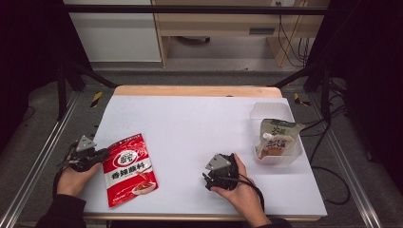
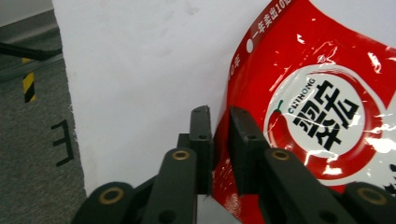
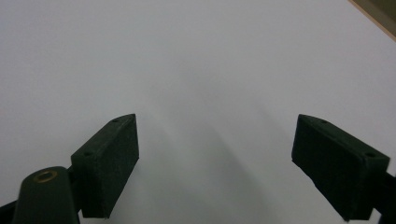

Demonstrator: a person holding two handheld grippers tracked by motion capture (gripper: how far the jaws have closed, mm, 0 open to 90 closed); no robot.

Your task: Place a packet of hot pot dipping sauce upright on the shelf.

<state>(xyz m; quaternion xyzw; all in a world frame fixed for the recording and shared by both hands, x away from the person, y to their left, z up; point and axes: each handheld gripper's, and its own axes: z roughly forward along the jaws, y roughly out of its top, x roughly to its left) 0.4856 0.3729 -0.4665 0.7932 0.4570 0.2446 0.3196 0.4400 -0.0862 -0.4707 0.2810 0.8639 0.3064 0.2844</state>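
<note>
High view: the red seasoning pouch (image 1: pixel 129 169) is lying flat on the white table sheet (image 1: pixel 190 123), at about 8 o'clock from the sheet's centre, its long axis running roughly from 12 to 6 o'clock with a slight tilt. The left gripper (image 1: pixel 100 154) is sitting at the pouch's upper left edge, about 10 o'clock on the pouch, with the left hand (image 1: pixel 72 179) wrapping it from below. The right gripper (image 1: pixel 209 179) is resting on the sheet at about 5 o'clock from centre, well apart from the pouch, with the right hand (image 1: pixel 240 183) holding it. A clear plastic tub (image 1: pixel 271 110) is standing at 3 o'clock on the sheet, holding a pale green-and-white pouch (image 1: pixel 277 137). Left gripper view: the two black jaws are standing nearly together, pinching the pouch's edge; the red film is passing through the narrow gap between them, and the pouch body with its round white logo is spreading away toward 2 o'clock. Right gripper view: the jaws are spreading wide apart over bare white sheet, with nothing between them; the wooden table edge (image 3: pixel 373 16) is showing at 1 o'clock.
</note>
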